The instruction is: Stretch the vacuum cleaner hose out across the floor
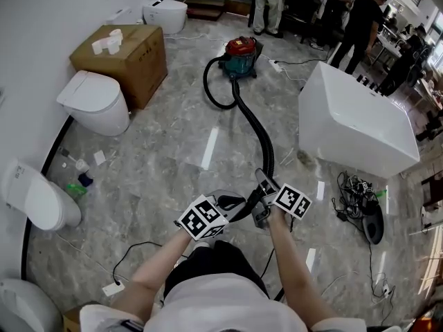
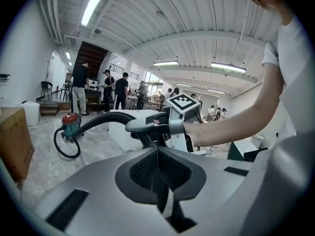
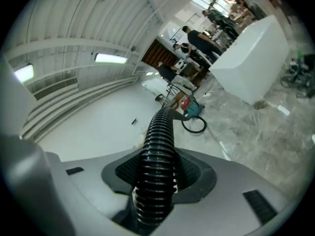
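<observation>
The red and teal vacuum cleaner (image 1: 241,54) stands on the far floor. Its black ribbed hose (image 1: 257,126) loops to the left of it, then runs back along the floor and rises to my hands. My right gripper (image 1: 261,185) is shut on the hose (image 3: 160,146), which passes between its jaws and leads off to the vacuum cleaner (image 3: 193,107). My left gripper (image 1: 232,201) is just left of it, shut with nothing between its jaws (image 2: 158,152). In the left gripper view the right gripper (image 2: 152,127) holds the hose (image 2: 101,120) close ahead, with the vacuum cleaner (image 2: 70,123) behind.
A white bathtub (image 1: 353,116) stands to the right of the hose. Toilets (image 1: 97,102) (image 1: 38,196) and a cardboard box (image 1: 128,54) line the left wall. A tangle of cables (image 1: 356,199) lies at the right. Several people (image 1: 360,19) stand at the back.
</observation>
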Demonstrator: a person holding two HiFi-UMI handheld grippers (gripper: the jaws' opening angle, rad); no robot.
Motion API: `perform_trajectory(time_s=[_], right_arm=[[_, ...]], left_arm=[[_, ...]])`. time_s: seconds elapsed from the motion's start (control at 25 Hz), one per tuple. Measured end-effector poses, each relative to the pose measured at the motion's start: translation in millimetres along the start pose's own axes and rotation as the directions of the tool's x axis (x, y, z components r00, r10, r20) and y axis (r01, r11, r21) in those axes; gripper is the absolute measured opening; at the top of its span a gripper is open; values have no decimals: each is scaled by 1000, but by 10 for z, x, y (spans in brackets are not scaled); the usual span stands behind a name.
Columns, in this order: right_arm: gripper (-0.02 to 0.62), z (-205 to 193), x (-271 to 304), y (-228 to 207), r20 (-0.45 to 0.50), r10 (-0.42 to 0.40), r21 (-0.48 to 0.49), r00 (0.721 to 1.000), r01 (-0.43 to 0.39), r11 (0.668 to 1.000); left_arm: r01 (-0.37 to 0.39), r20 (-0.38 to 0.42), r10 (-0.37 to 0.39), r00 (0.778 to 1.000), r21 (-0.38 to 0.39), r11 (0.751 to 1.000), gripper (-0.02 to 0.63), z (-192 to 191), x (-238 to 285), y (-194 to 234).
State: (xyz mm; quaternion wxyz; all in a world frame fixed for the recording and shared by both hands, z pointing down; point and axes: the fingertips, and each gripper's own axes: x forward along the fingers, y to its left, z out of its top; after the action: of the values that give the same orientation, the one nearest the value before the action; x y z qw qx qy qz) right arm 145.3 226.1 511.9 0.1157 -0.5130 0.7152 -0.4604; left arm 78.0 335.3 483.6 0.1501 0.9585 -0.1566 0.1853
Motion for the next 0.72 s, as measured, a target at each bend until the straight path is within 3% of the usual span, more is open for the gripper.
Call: perform_trajectory(time_s=[0.12,0.4,0.56,0.72], right_arm=[[175,31,43,6,62,-11,98,998,5,995],[173,161,203,84,128,-4,208,992,-23,978],[175,230,261,136,148,5,215,989,-37,976],[175,267,337,233,176,23,297,984,-76,952]], left_arm=[[24,7,-24,1000,-7,1000,11,20,-20,-68],[32,8,-32,999,-41,999,11,-46,-115,-95],[31,10,-31,999,-66,997,11,-117,-145,-118],[55,8,-54,998,-101,993,11,-195,-189,-168]])
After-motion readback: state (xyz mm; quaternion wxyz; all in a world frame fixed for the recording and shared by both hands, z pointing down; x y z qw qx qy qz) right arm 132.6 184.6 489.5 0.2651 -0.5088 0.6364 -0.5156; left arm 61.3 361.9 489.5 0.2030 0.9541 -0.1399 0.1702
